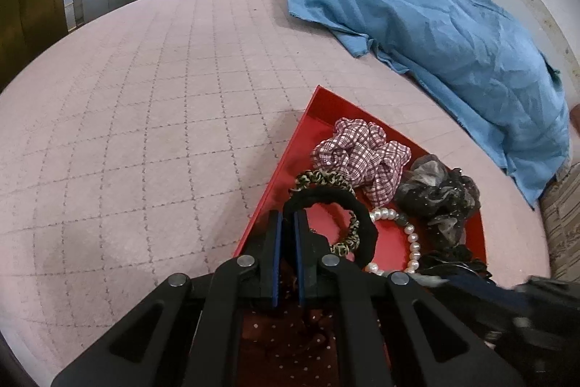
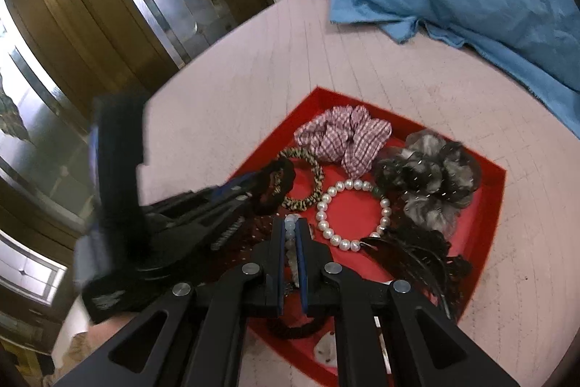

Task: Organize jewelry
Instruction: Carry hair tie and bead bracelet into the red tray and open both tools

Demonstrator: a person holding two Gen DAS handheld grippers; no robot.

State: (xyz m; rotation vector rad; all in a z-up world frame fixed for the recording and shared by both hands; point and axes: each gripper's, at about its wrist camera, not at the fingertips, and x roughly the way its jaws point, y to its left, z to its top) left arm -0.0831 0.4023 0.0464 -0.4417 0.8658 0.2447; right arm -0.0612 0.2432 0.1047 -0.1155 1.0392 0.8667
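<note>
Left wrist view: left claw (image 1: 288, 223), lower centre of frame, is clenching on a black scrunchie (image 1: 328, 202) at its left rim, over the left edge of a red tray (image 1: 275, 176) sitting on a pink quilted bed (image 1: 145, 97). The ring is standing roughly upright, its long axis running toward frame right, & it's overlapping a leopard-print hair tie (image 1: 319, 177). Risk: lifting may be dragging that tie along w/ it, or snagging the pearl bracelet (image 1: 402, 234) lying flat just right of it.

Right wrist view: right claw (image 2: 291, 223), lower centre, is gripping a pale blue bead strand (image 2: 290, 231) between its pads; the strand is running lengthwise along the fingers, pointing toward frame top. Only a narrow pinch, so beads could be slipping out. Both claws are working close together over the tray, so collision looks possible. Plaid scrunchie (image 2: 342, 135) & grey sheer scrunchie (image 2: 427, 176) are sitting at tray's upper part.
</note>
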